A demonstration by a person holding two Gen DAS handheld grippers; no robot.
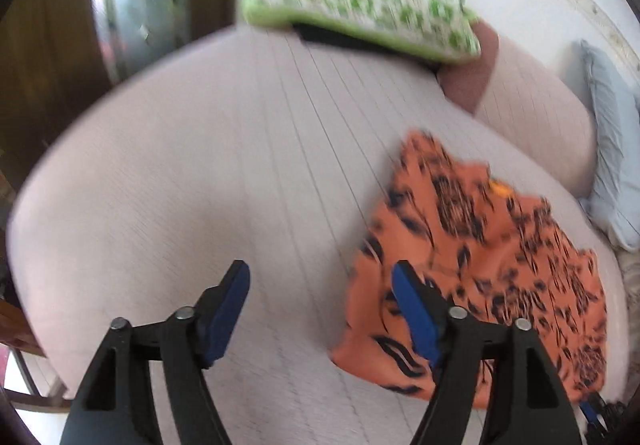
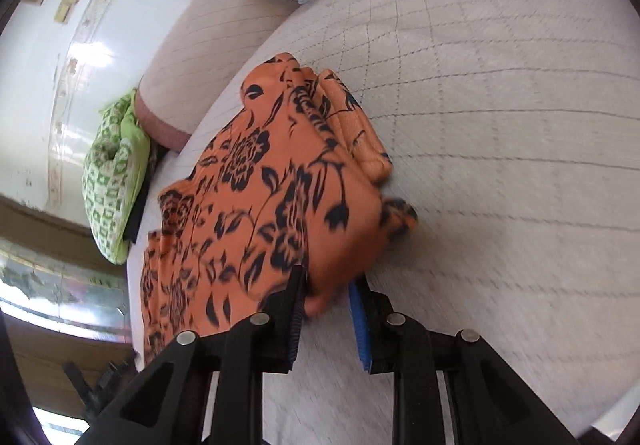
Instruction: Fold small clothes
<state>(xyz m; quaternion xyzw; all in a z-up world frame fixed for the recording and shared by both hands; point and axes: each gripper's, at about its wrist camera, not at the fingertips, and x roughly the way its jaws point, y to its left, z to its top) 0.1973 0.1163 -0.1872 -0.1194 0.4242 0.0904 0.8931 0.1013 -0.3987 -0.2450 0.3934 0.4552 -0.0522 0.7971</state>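
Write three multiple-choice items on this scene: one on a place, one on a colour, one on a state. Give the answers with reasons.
1. Where does the orange cloth lie?
A. on the pale quilted bed
B. on the floor
C. on the green pillow

2. What colour is the cloth's print?
A. white
B. black
C. blue

3. How is the left claw?
A. shut on the cloth
B. open, nothing between its pads
C. shut on the pillow

Answers:
1 A, quilted cover shows all round it.
2 B, black flowers on orange.
3 B, its pads stand apart over bare cover.
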